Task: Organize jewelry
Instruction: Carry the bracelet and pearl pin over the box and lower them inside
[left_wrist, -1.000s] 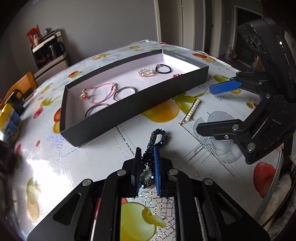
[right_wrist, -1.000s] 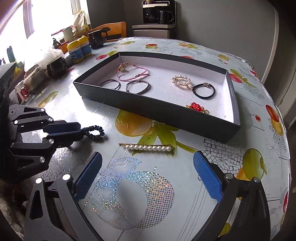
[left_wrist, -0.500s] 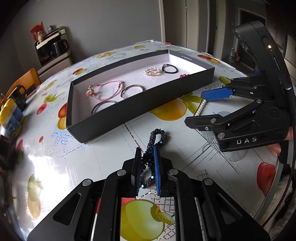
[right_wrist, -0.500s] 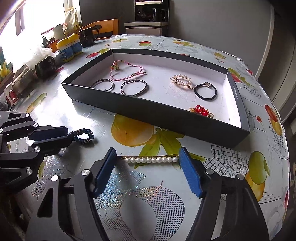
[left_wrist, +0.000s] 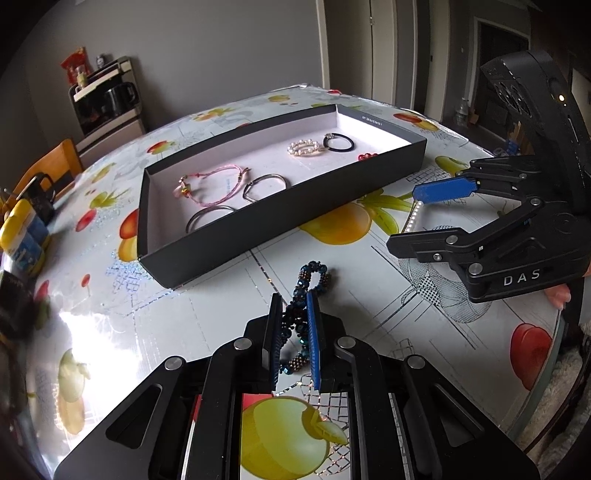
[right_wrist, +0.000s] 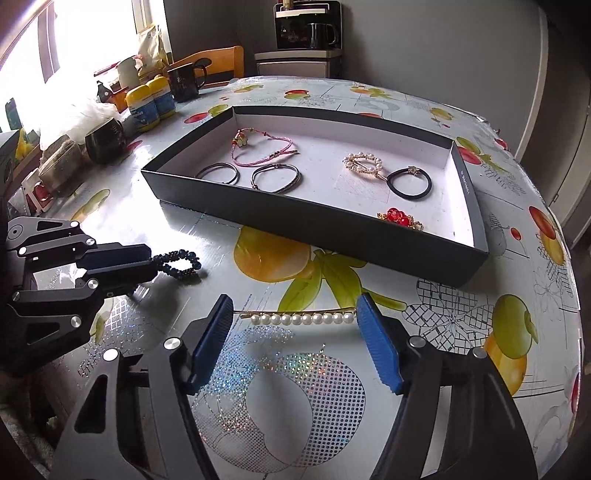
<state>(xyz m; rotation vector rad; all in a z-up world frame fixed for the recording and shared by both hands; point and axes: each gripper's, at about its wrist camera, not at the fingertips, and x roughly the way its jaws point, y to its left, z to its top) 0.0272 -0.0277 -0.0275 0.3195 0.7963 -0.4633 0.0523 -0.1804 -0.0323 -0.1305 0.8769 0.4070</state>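
My left gripper is shut on a dark blue beaded bracelet and holds it just over the table; both also show in the right wrist view, the gripper and the bracelet. My right gripper is open, its fingers on either end of a pearl hair clip lying on the table. The clip shows between that gripper's fingers in the left view. A black tray holds bracelets, a pearl clip, a hair tie and a red brooch.
Mugs, yellow-lidded tubs and bags crowd the table's far left side. A wooden chair and a coffee machine stand behind. The table edge runs close on the right.
My right gripper has moved forward and down until its open fingers bracket the pearl hair clip, and they have narrowed. My left gripper stays shut on the beaded bracelet.
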